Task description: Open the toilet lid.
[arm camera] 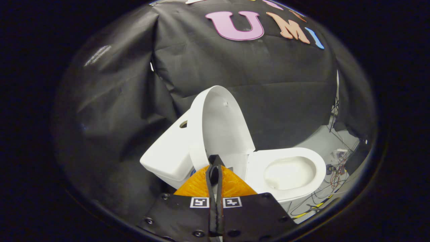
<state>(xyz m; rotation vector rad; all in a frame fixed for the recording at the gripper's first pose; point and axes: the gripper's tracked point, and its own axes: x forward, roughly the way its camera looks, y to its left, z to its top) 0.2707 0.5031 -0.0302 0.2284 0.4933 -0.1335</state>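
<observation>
A white toilet stands in front of the black booth wall. Its lid (223,124) is raised and stands upright, leaning back toward the tank (166,153). The seat ring and bowl (289,173) lie uncovered beyond and to the right of my fingers. My gripper (215,162) is shut, its two fingers pressed together with nothing between them. The fingertips sit just in front of the lid's lower edge near the hinge; I cannot tell whether they touch it.
Black cloth walls close in behind and to the left of the toilet. Loose coloured wires (332,179) lie on the pale floor (322,143) to the right of the bowl.
</observation>
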